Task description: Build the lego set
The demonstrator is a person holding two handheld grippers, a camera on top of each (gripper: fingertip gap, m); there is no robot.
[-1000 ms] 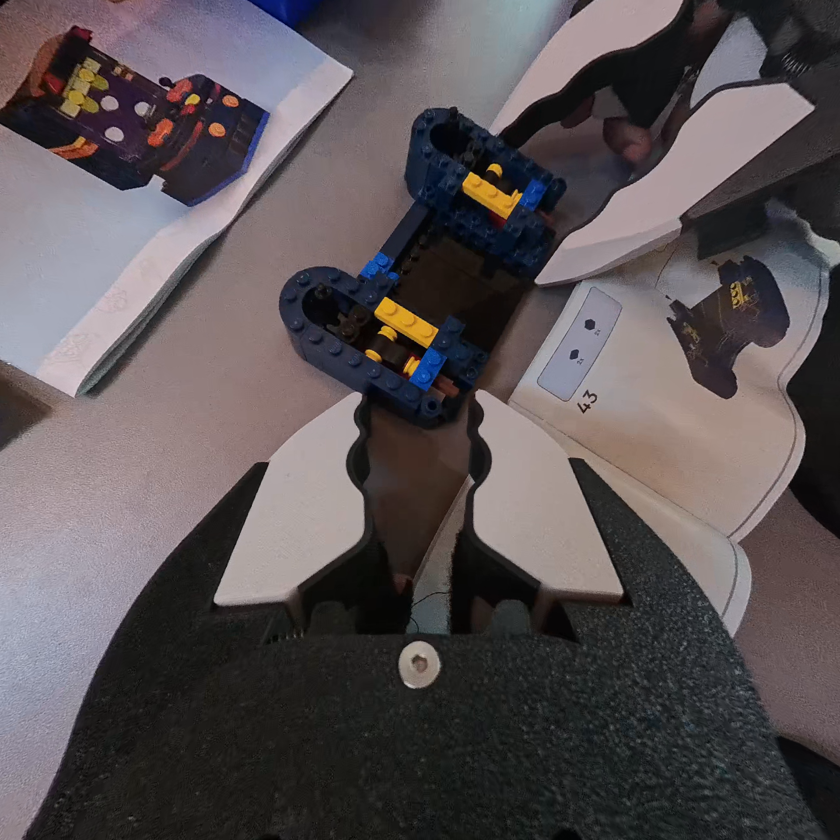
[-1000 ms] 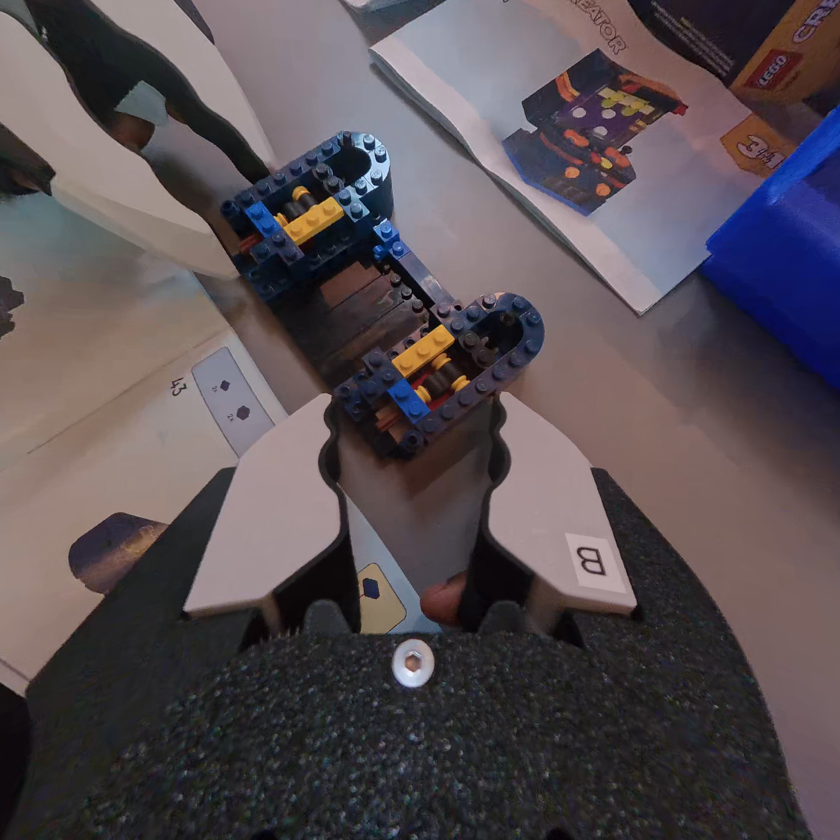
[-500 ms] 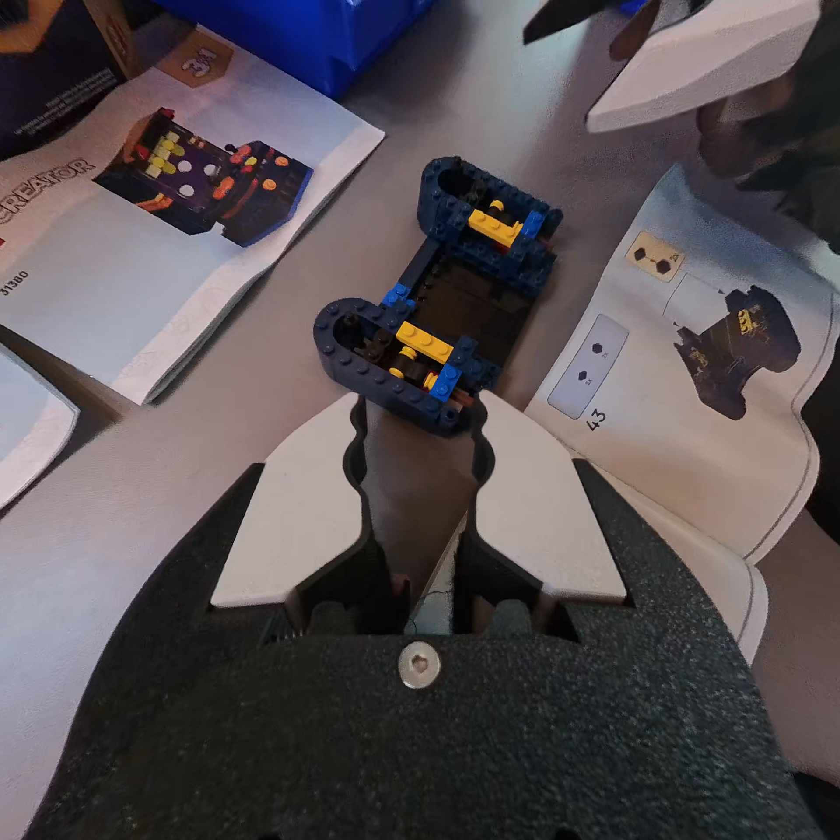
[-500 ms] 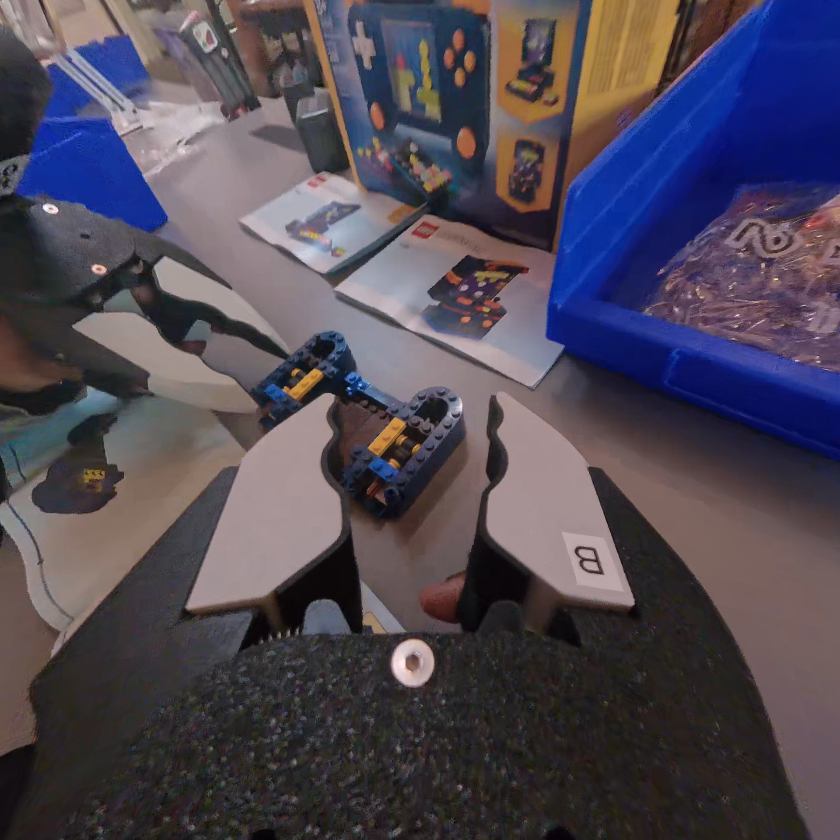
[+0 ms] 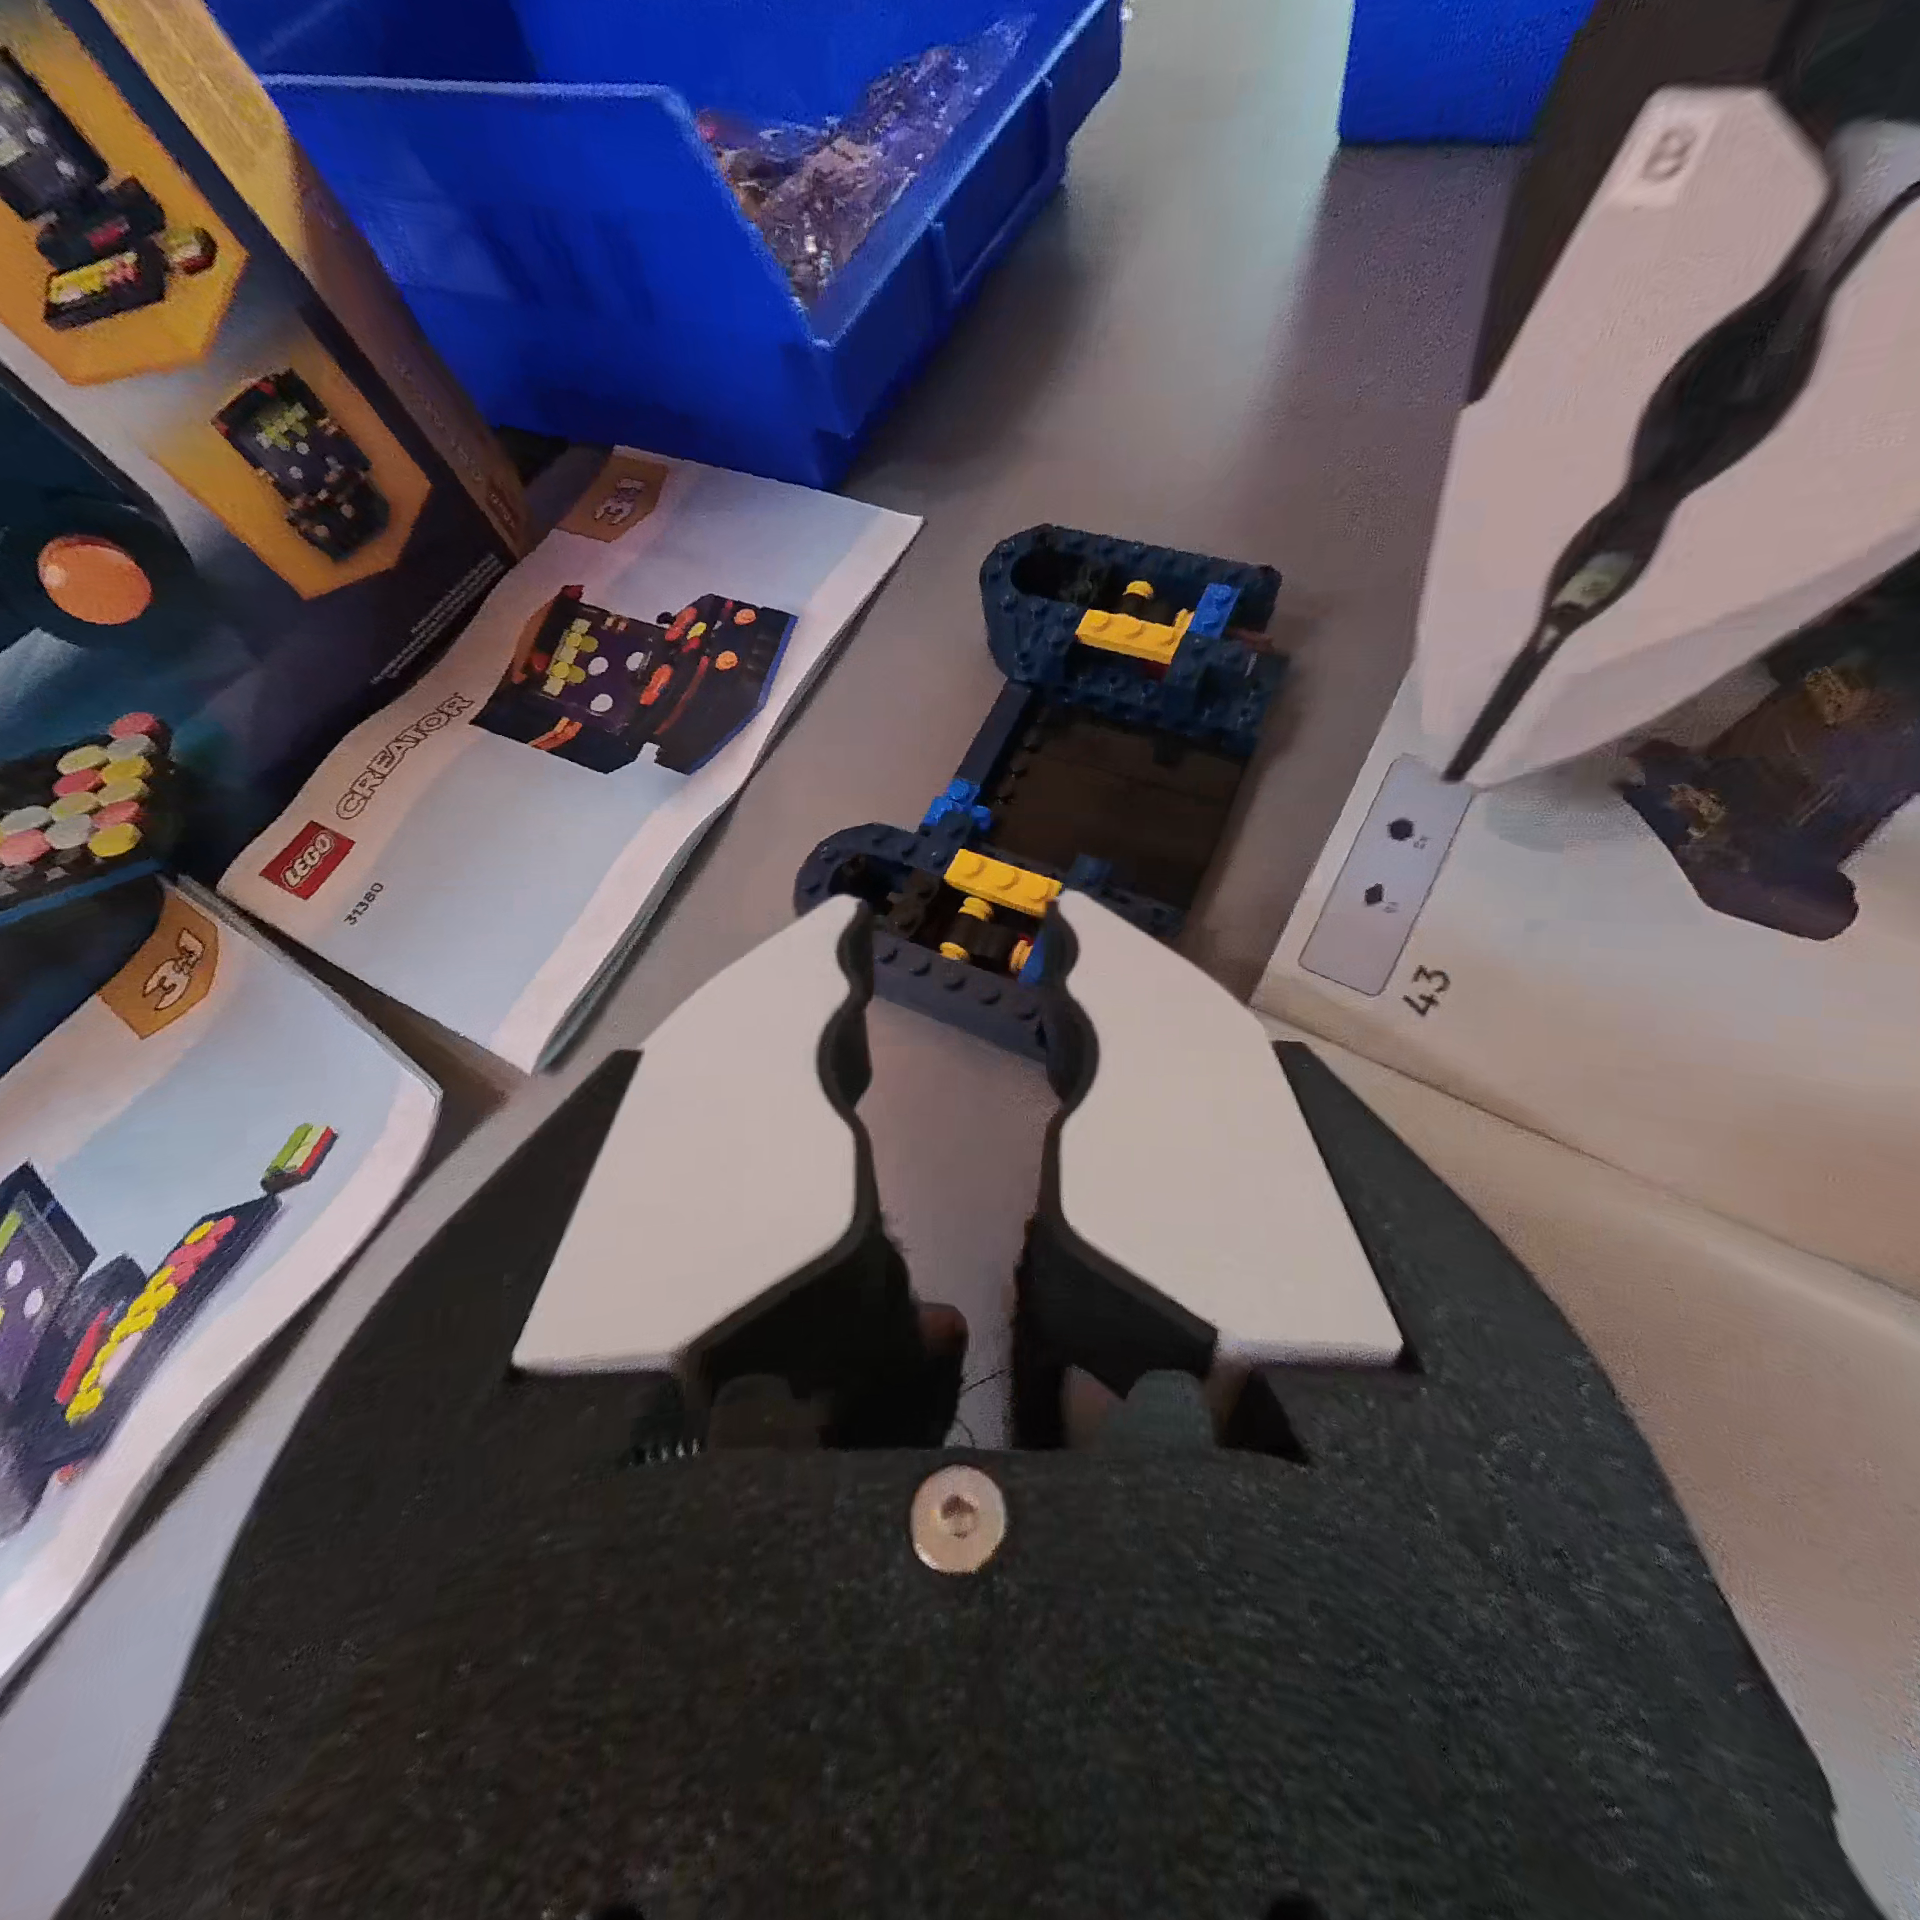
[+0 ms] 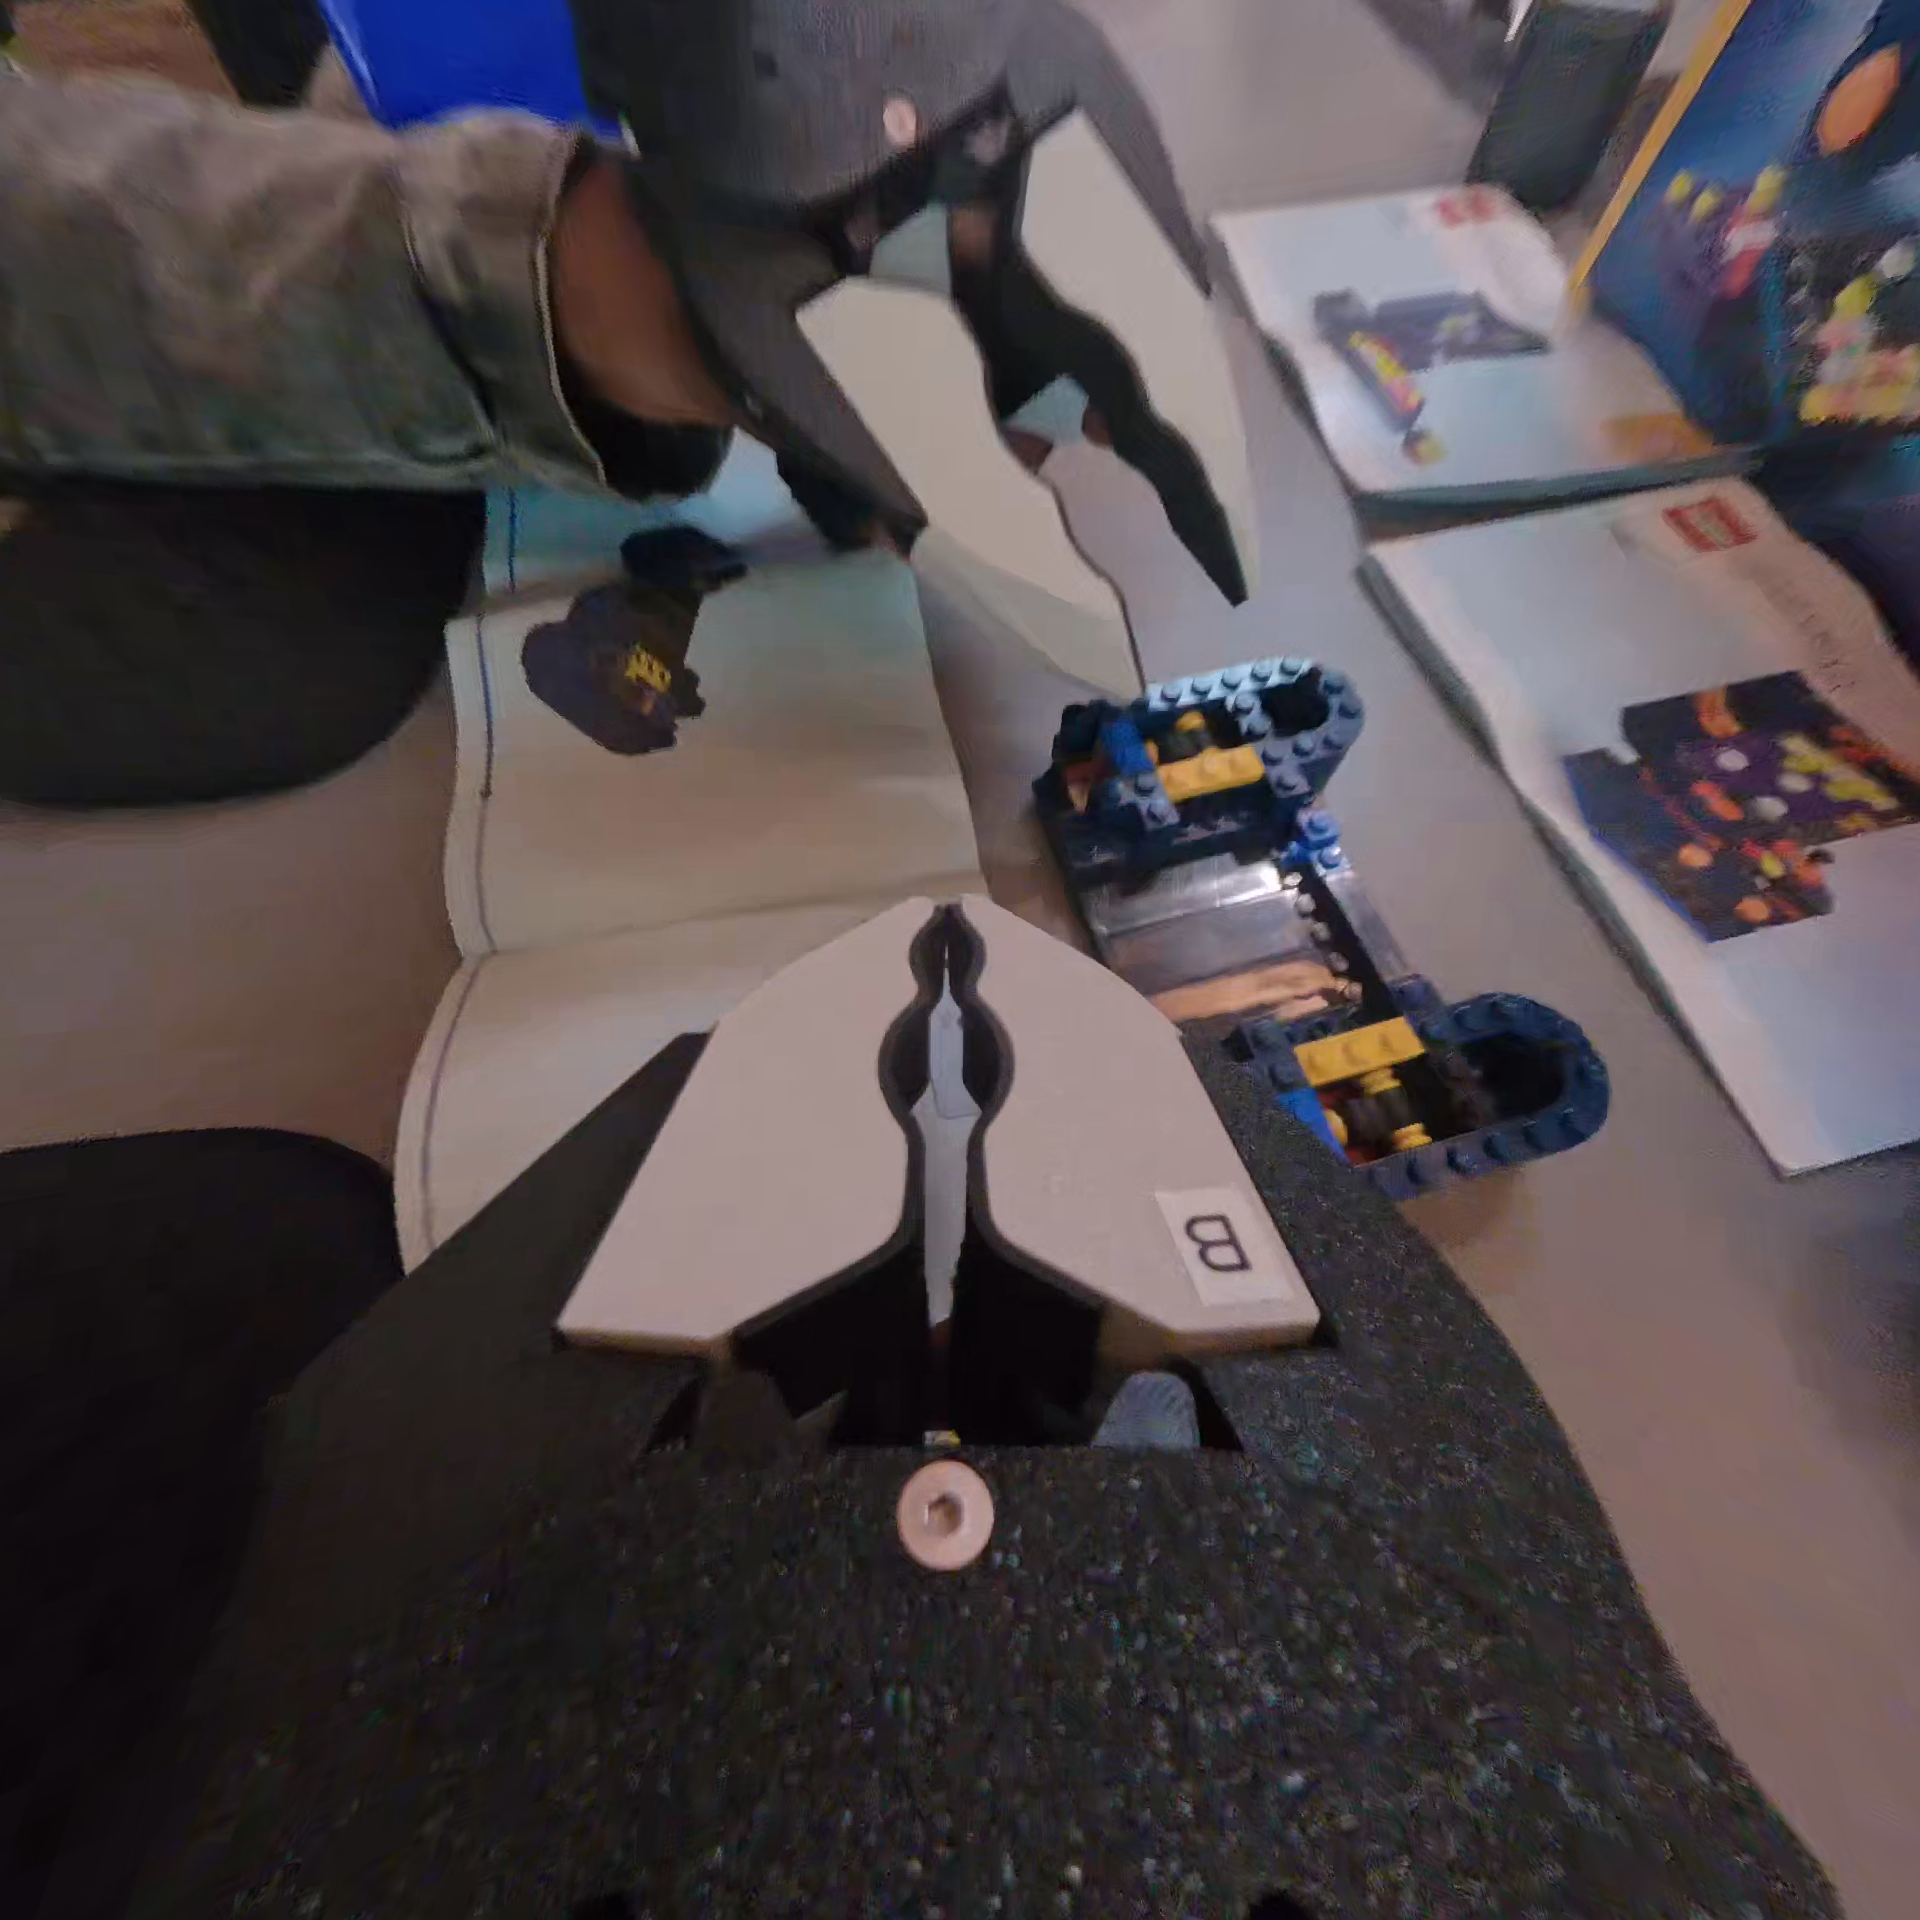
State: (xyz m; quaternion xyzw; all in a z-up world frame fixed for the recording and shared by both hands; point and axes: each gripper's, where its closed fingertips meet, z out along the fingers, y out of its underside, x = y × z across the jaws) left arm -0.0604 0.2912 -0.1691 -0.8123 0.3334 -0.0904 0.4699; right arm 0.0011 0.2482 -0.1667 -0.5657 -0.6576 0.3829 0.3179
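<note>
Lying flat on the grey counter (image 5: 1226, 364): a half-built brick model (image 5: 1122, 769), between a closed booklet (image 5: 582, 790) on one side and an open booklet (image 5: 1558, 1039) on the other. Shaped like a long tray, with a dark, smooth floor in the middle and a rounded dark-blue studded loop at each end. Fitted across each loop with a yellow plate, next to brighter blue bricks and small black, yellow and red parts inside. Edged along one long side by a thin dark-blue wall.

Left tongs (image 5: 951, 925) apart, with the tips over the near loop of the model, which is wider than the gap between them. Cannot tell whether the pads touch it.

Right tongs (image 6: 948, 914) closed tip to tip, above the pale page of the open booklet, just beside the model (image 6: 1247, 935). Seen from the left wrist view with the pointed tip down close to the page.

Farther back on the counter: a blue bin (image 5: 582, 260) holding a crinkled clear bag, a yellow and dark blue box (image 5: 239, 312), and a second closed booklet (image 5: 156, 1195). Behind the left tongs in the right wrist view, a grey-green sleeve (image 6: 260, 291).
</note>
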